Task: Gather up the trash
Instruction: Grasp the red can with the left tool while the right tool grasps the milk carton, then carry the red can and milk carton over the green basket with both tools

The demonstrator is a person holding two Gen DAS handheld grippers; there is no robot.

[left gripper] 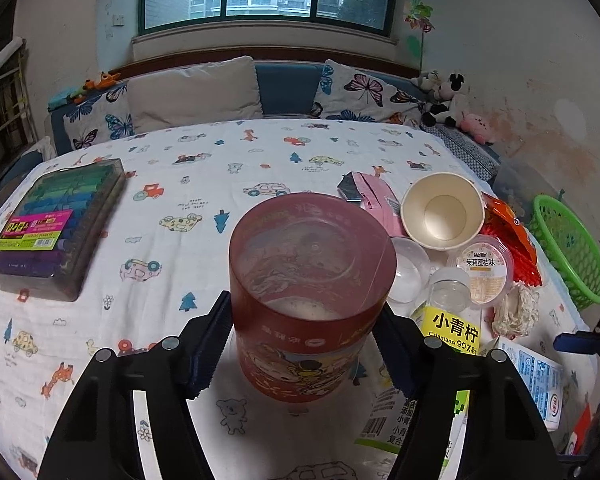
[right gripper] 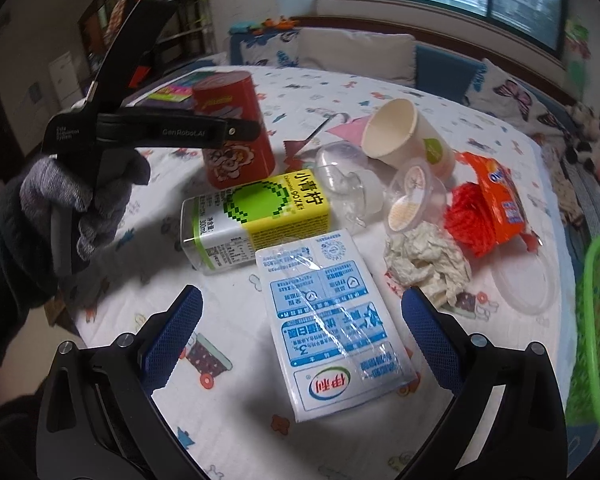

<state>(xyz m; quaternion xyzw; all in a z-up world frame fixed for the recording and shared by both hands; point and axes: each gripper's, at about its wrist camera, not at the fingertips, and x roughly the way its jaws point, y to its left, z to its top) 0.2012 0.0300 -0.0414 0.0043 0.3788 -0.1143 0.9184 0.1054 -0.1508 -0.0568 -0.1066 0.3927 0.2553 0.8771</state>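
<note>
1. Two tools are mine: the left tool [left gripper: 302, 344], bottom centre of its view, has its pads against both sides of the red tub [left gripper: 310, 292] and grips it upright on the worktop [left gripper: 204, 184].
2. The right tool [right gripper: 302, 334] stands open low in its view, pads apart on either side of the flat milk pouch [right gripper: 332, 320], not touching it.
3. I judge the step to be picking up trash for the green basket [left gripper: 572, 252] at the right edge.
4. Next, I'd lift the tub clear of the yellow carton [right gripper: 256, 216] beside it and carry it right.
</note>
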